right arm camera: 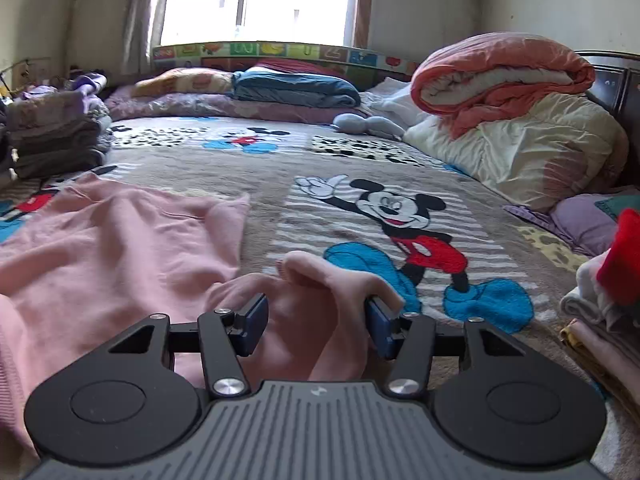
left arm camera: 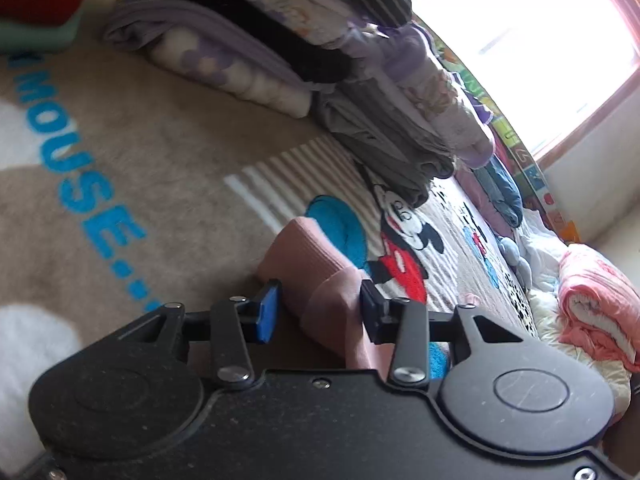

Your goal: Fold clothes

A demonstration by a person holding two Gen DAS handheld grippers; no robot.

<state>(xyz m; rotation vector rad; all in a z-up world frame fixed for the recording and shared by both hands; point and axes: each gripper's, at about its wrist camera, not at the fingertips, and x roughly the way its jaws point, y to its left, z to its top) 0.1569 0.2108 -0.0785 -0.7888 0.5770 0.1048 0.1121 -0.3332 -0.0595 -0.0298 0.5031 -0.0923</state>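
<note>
The right gripper (right arm camera: 316, 326) has its fingers (right arm camera: 254, 322) spread, a bunched fold of the pink garment (right arm camera: 120, 248) lying loose between them, seemingly so the cloth can drop onto the bed (right arm camera: 240, 168). The left gripper (left arm camera: 316, 314) likewise straddles a raised pink cuff with its fingers (left arm camera: 267, 312) parted, whether they touch it is unclear. The garment sprawls along the bed's near edge, probably mid-fold, while folded stacks (left arm camera: 248, 52) sit at its side edge, out of the working area.
</note>
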